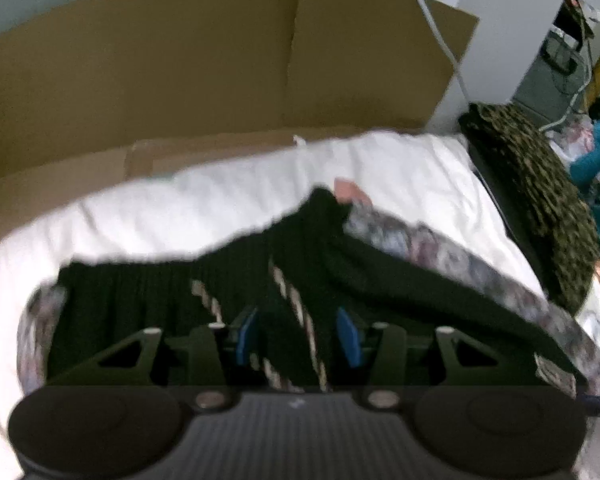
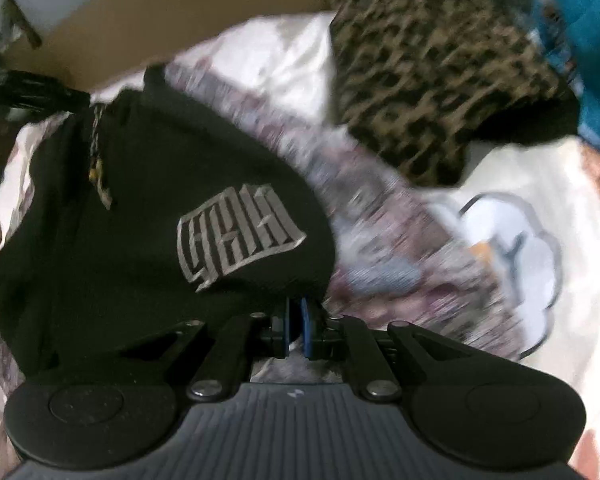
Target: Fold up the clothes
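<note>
We see the black garment spread on the white bedding, its striped drawcord running between the left tool fingers — set apart, not pinching. Our right tool is clamped on the garment's edge, just below its grey logo — a leopard-print cloth lies nearby.

patterned cloth smeared by motion blur, print unreadable, leopard-print cushion cut off at top edge, black garment hiding drawstring ends, teal item unidentifiable
</note>
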The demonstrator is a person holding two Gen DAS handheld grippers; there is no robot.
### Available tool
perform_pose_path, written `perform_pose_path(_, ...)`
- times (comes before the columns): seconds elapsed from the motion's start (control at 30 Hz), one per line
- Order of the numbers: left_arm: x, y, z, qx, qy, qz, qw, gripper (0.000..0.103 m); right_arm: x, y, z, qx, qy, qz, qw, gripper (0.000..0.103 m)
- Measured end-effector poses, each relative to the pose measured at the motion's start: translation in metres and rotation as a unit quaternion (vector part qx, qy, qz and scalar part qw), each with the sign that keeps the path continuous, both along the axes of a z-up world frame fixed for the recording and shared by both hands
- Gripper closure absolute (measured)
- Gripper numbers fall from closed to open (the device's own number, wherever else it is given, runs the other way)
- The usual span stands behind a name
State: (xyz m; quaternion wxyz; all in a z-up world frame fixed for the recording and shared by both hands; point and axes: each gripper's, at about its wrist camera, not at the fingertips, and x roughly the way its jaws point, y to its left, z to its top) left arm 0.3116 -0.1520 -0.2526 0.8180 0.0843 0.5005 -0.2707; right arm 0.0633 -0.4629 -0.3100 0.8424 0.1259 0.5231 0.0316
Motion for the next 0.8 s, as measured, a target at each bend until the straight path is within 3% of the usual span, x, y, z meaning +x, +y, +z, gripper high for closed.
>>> perform_pose_path(0.1,-0.031,0.017,0.001,-0.013,0.016,0.001,0.9998,0.055,-0.005,0.012,-0.008,0.013,0.016,0.004,1.0,0.098)
perform_pose_path(0.23,-0.072,0.041,0.0,-0.054,0.033,0.018,0.9978,0.041,-0.015,0.026,-0.011,0.027,0.023,0.013,0.999,0.098)
perform_pose_path(0.5,-0.132,0.044,-0.008,-0.126,0.1,0.026,0.9867,0.04,-0.041,0.042,-0.004,0.048,0.032,0.014,0.998,0.097)
perform_pose_path(0.53,-0.14,0.041,-0.008,-0.132,0.105,0.018,0.9855,0.038,-0.045,0.04,0.0,0.055,0.028,0.009,0.998,0.094)
perform_pose_path(0.6,-0.157,0.032,-0.011,-0.139,0.121,0.0,0.9829,0.037,-0.053,0.036,0.003,0.062,0.026,0.0,0.998,0.076)
perform_pose_path(0.63,-0.165,0.028,-0.014,-0.141,0.129,-0.01,0.9815,0.037,-0.056,0.034,0.002,0.063,0.027,-0.003,0.998,0.062)
perform_pose_path(0.8,-0.201,0.005,-0.037,-0.137,0.189,-0.05,0.971,0.036,-0.072,0.024,-0.001,0.067,0.034,-0.02,0.997,0.06)
